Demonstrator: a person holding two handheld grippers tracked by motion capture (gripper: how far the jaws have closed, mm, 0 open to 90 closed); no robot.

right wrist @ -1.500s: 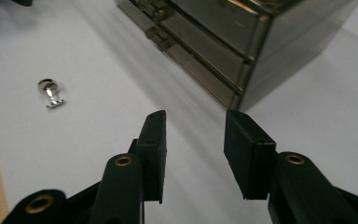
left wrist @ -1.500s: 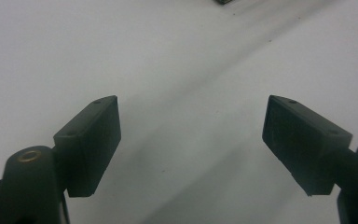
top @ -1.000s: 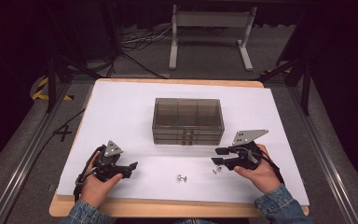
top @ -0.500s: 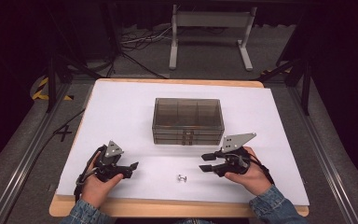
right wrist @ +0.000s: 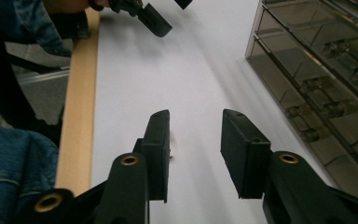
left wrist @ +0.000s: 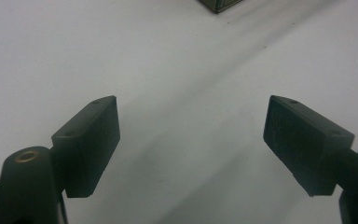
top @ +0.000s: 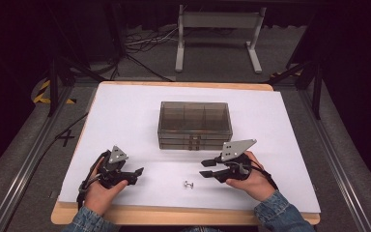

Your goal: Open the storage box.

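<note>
On the white sheet near the table's front edge, between your two grippers, lies one small shiny metal part (top: 189, 184), its shape too small to make out, just beside your right gripper (top: 206, 169), whose flat black jaws have just been closing and stand half apart around nothing. Your left gripper (top: 139, 171) rests wide and empty. Behind stands one smoky, translucent plastic drawer box (top: 195, 124) on the wood-edged table (top: 125, 215).

The high view is looking down from above; both gripper views are skimming close over the white surface (top: 125, 116), sharing the smoky box (top: 195, 124).
</note>
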